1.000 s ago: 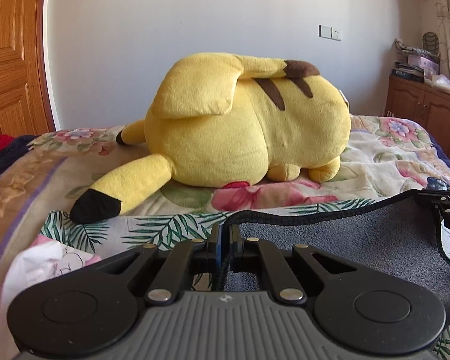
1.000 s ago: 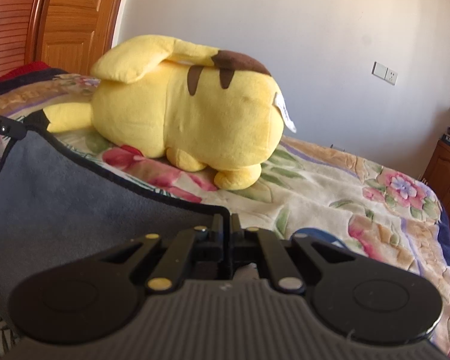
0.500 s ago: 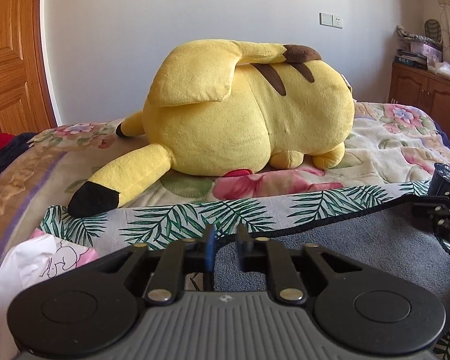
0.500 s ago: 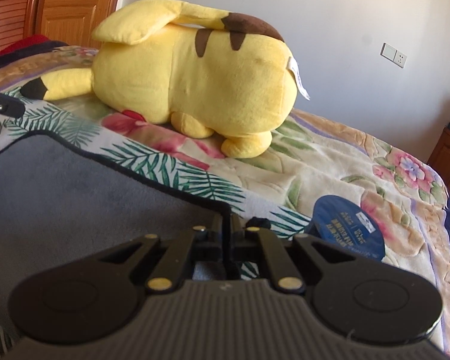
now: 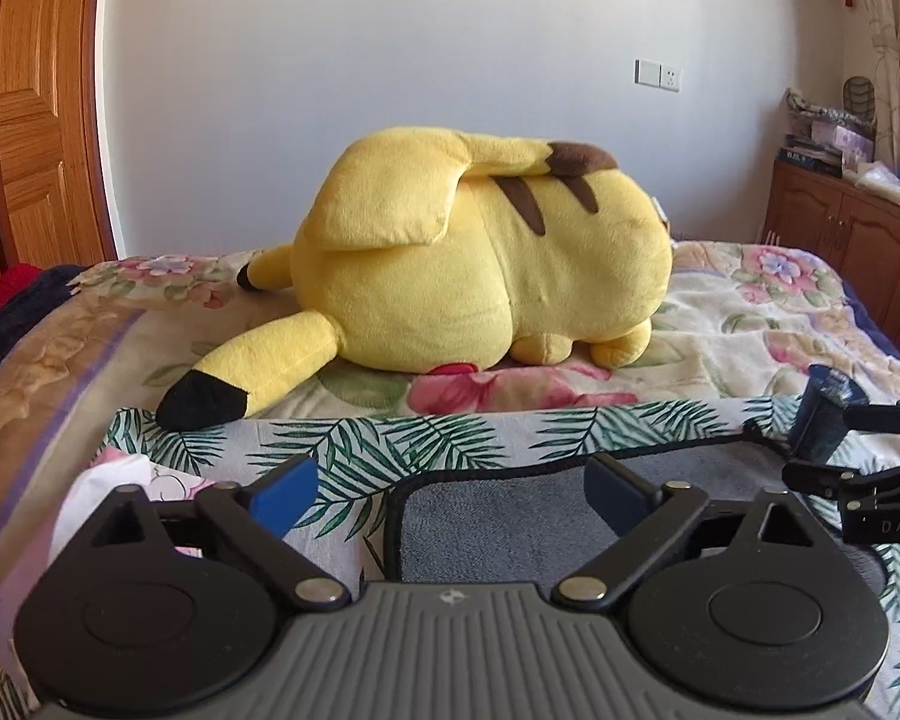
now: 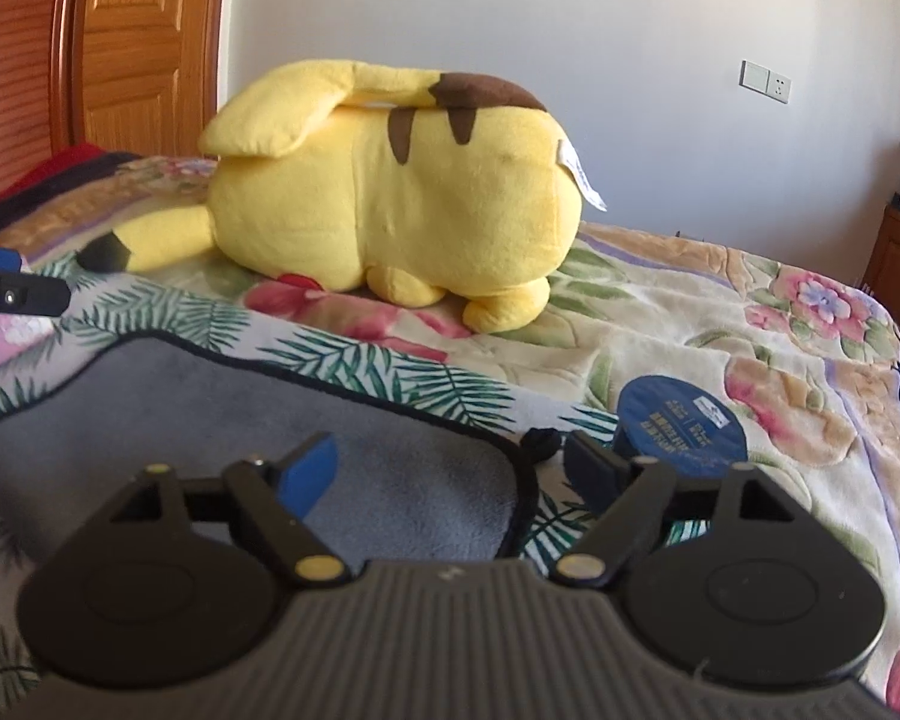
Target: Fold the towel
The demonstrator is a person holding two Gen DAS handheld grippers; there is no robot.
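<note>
Left wrist view, over a bed [image 5: 744, 324] spread with a floral blanket [image 5: 750, 312]: the left claw [image 5: 453, 489] stands wide open, gripping nothing, its blue-padded fingers either side of the near left corner of a grey towel [image 5: 510, 516] with dark piping. That towel lies flat on a palm-leaf print cloth [image 5: 354, 438] laid across the blanket. At the right edge of this view the right claw [image 5: 834, 462] shows side-on, beside a dark blue round container [image 5: 819, 420]. A large yellow plush toy [image 5: 480, 264] lies on its side beyond the towel, well apart from it, its black-tipped ear reaching toward the palm-leaf cloth. Behind it rise a plain white wall [image 5: 390, 60] with a switch plate and socket [image 5: 657, 74], a wooden door [image 5: 36, 120] to the left, and a wooden cabinet [image 5: 852, 240] piled with books and bags to the right, near a curtain [image 5: 882, 30]. A pale printed cloth [image 5: 114, 492] is bunched at the left bed edge.

Right wrist view: the right claw [image 6: 450, 468] is likewise spread wide and has hold of nothing; the towel's [image 6: 240, 438] right corner lies between its fingers, a small dark loop [image 6: 540, 441] at the corner. The blue container's [image 6: 681, 426] labelled round face sits just beside the right finger. The left claw [image 6: 12, 294] shows at the far left edge
</note>
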